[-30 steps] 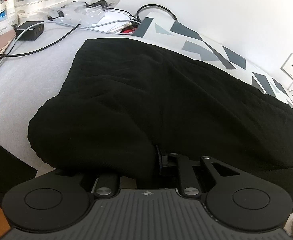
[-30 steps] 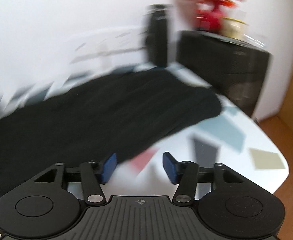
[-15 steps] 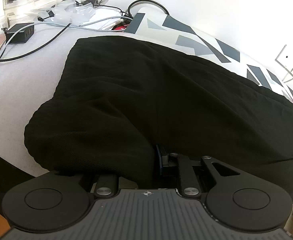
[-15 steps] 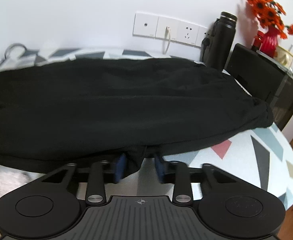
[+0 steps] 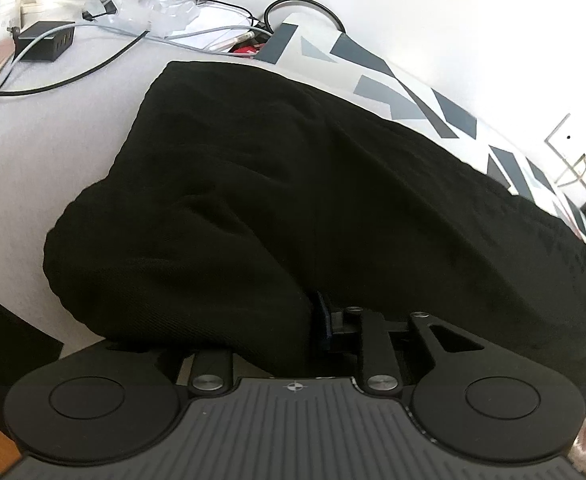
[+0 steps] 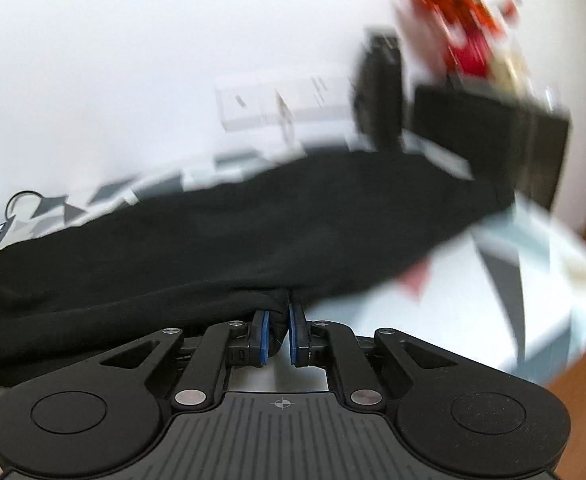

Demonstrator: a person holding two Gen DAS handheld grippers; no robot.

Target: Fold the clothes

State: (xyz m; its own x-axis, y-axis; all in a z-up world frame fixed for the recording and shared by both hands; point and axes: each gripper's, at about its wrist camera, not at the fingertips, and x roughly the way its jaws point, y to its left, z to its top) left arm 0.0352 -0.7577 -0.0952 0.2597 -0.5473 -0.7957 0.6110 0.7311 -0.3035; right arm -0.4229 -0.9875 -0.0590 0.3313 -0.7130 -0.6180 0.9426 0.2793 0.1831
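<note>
A black garment (image 5: 293, 200) lies spread over the table and fills most of the left wrist view. My left gripper (image 5: 293, 328) is shut on its near edge; cloth drapes over the left finger and hides it, and only the right blue pad (image 5: 324, 322) shows. In the blurred right wrist view the same black garment (image 6: 253, 232) stretches across the table. My right gripper (image 6: 279, 330) is shut on a bunched bit of its near hem, pinched between the two blue pads (image 6: 262, 336).
A patterned tablecloth (image 5: 413, 92) with grey triangles lies under the garment. Cables, a black charger (image 5: 45, 42) and plastic bags sit at the far left. A dark bottle (image 6: 377, 92), a black box (image 6: 493, 136) and red flowers (image 6: 461, 12) stand by the wall sockets.
My right gripper swung in to the garment's near hem and shut on it; it was open a second ago. My left gripper has kept its hold, and the cloth shifted slightly.
</note>
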